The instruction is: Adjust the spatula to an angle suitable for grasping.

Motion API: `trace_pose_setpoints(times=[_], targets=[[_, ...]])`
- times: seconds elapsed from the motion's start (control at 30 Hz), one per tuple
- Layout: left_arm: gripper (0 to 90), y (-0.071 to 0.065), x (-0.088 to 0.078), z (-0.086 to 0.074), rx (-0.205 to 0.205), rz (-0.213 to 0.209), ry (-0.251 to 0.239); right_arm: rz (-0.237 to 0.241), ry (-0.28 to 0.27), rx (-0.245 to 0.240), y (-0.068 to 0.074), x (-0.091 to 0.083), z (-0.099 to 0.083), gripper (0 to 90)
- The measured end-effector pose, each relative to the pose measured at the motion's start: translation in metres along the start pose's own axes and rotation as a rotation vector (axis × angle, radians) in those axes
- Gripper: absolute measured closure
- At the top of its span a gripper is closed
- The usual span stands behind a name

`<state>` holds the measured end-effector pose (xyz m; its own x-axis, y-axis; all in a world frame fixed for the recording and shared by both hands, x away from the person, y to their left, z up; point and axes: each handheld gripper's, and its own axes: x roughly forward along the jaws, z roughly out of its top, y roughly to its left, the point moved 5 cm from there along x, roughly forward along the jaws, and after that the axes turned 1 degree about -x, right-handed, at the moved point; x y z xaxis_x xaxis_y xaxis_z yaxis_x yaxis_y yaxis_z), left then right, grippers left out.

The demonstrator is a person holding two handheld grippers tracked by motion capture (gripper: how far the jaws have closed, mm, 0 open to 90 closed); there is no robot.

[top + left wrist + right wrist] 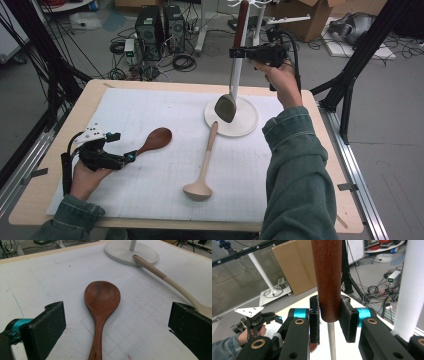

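3 utensils at the table: the right gripper (239, 51) clamps 1 metal ladle (231, 85) by its brown handle, upright above the white stand (245, 125); the left gripper (131, 156), jaws wide, straddles 1 brown wooden spoon (101, 307); 1 pale ladle (204, 167) lies between.

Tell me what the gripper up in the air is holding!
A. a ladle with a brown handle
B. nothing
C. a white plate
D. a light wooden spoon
A: the right gripper is shut on the brown handle of the ladle, which hangs bowl-down over the stand's white base. The light wooden spoon lies on the table.
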<state>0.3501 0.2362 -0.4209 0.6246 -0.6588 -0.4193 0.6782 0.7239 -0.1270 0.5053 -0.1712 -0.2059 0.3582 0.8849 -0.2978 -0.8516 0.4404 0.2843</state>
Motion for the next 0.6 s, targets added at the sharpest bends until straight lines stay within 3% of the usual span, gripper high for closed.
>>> trace_pose_setpoints(times=[0.27, 0.6], targets=[[1.7, 0.0004, -0.0004, 0.0002, 0.002, 0.001, -0.001, -0.003, 0.001, 0.028, -0.0017, -0.0017, -0.0030, 69.8], [1.7, -0.0007, 0.0001, 0.0002, 0.002, -0.001, 0.001, -0.004, -0.050, 0.050, -0.0052, -0.0088, -0.0065, 70.2]])
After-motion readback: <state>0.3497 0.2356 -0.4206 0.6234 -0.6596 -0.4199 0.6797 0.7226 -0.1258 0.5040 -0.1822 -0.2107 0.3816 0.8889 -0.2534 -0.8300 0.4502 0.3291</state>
